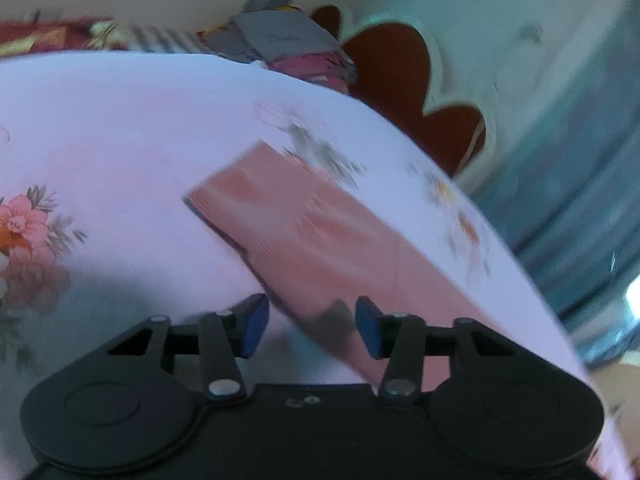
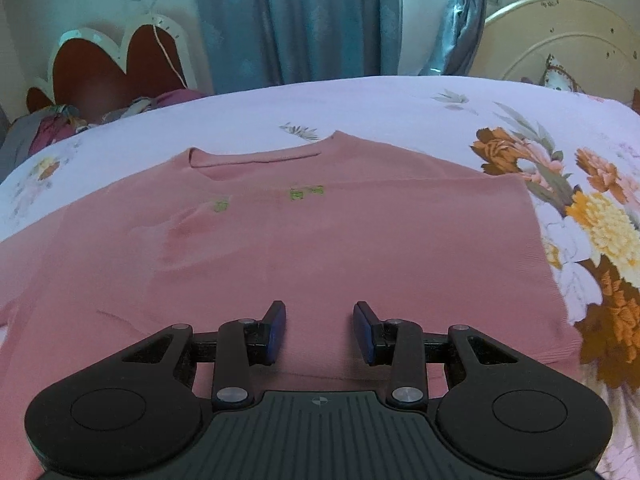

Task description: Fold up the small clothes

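- Left gripper (image 1: 312, 326): jaws spread, nothing between the blue pads (image 1: 254, 330); view is motion-blurred
- Right gripper (image 2: 320, 332): jaws spread, nothing pinched; pads (image 2: 276, 332) hover low over the shirt, contact not resolvable
- Shirt (image 2: 304, 248): pink, ribbed knit, lying flat on the sheet (image 2: 360, 104), neckline (image 2: 256, 160) at the far end, small green marks (image 2: 306, 193) on the chest
- Right view: shirt fills the field directly ahead of and beneath the right gripper; near hem runs just below the fingertips; right side edge lies off to the right of the right pad, beside the orange and yellow flower print (image 2: 600, 216)
- Slight wrinkle in the fabric left of centre; far-left part runs out of frame
- Left view: a pink strip of the shirt (image 1: 320, 240) runs diagonally from the upper left down between the spread jaws, its near end under the gap; whether it is a sleeve or a folded edge cannot be told through the blur
- Sheet (image 1: 120, 120): pale lilac with flowers, covers a bed
- Background: red scalloped headboard (image 2: 112, 76) at far left, teal curtain (image 2: 300, 20) behind, pile of clothes (image 2: 52, 124) at the far-left bed edge, cream round board (image 2: 568, 36) at far right
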The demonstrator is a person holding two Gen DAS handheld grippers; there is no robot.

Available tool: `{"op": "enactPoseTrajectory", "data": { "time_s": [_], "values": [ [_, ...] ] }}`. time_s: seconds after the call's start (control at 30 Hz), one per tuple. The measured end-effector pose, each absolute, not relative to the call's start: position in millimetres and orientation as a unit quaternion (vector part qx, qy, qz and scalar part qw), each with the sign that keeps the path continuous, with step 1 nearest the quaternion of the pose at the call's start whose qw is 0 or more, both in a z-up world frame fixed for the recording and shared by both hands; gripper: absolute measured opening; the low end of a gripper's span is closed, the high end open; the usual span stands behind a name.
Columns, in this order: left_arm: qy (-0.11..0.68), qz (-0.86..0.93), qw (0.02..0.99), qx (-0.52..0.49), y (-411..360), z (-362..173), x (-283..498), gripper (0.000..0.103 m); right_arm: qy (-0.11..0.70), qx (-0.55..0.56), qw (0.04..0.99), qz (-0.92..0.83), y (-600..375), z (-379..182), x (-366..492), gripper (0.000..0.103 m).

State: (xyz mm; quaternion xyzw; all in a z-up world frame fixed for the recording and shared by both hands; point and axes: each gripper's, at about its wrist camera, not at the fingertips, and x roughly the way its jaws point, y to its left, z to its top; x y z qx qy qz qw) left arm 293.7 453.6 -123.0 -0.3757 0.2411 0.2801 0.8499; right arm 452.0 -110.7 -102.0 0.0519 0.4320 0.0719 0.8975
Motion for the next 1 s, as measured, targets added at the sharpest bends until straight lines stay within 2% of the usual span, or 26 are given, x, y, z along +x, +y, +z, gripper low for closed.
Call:
{"op": "enactPoseTrajectory", "data": {
  "time_s": [0.2, 0.27, 0.3, 0.33, 0.37, 0.43, 0.5, 0.67, 1.0],
  "values": [
    [0.175, 0.279, 0.834, -0.443, 480.6, -139.7, 295.8, 0.039, 0.436, 0.044, 0.897, 0.058, -108.6, -100.8, 459.8, 0.037],
    [0.148, 0.276, 0.816, -0.485, 490.6, -146.0, 292.5, 0.034, 0.438, 0.044, 0.896, 0.049, -112.3, -101.4, 461.1, 0.037],
    [0.126, 0.272, 0.805, -0.513, 498.1, -150.2, 287.5, 0.031, 0.44, 0.046, 0.896, 0.045, -115.6, -101.8, 461.5, 0.037],
    [0.115, 0.271, 0.795, -0.531, 504.9, -154.3, 283.9, 0.018, 0.442, 0.05, 0.895, 0.042, -119.5, -102.1, 461.7, 0.037],
    [0.124, 0.277, 0.789, -0.535, 508.7, -156.9, 285.4, 0.01, 0.443, 0.052, 0.894, 0.039, -123.0, -102.7, 461.9, 0.037],
    [0.148, 0.287, 0.811, -0.488, 504.9, -144.1, 294.2, 0.01, 0.446, 0.058, 0.893, 0.031, -129.2, -103.3, 463.0, 0.037],
    [0.15, 0.256, 0.854, -0.428, 481.9, -121.4, 310.2, 0.01, 0.445, 0.064, 0.893, 0.025, -134.0, -102.7, 463.6, 0.037],
    [0.199, 0.127, 0.905, -0.354, 390.5, -91.2, 362.4, 0.01, 0.439, 0.077, 0.895, 0.018, -137.3, -100.0, 465.3, 0.037],
    [0.259, -0.096, 0.912, -0.302, 186.6, -75.8, 443.9, 0.01, 0.425, 0.121, 0.897, 0.033, -152.6, -91.7, 456.6, 0.037]
  ]
}}
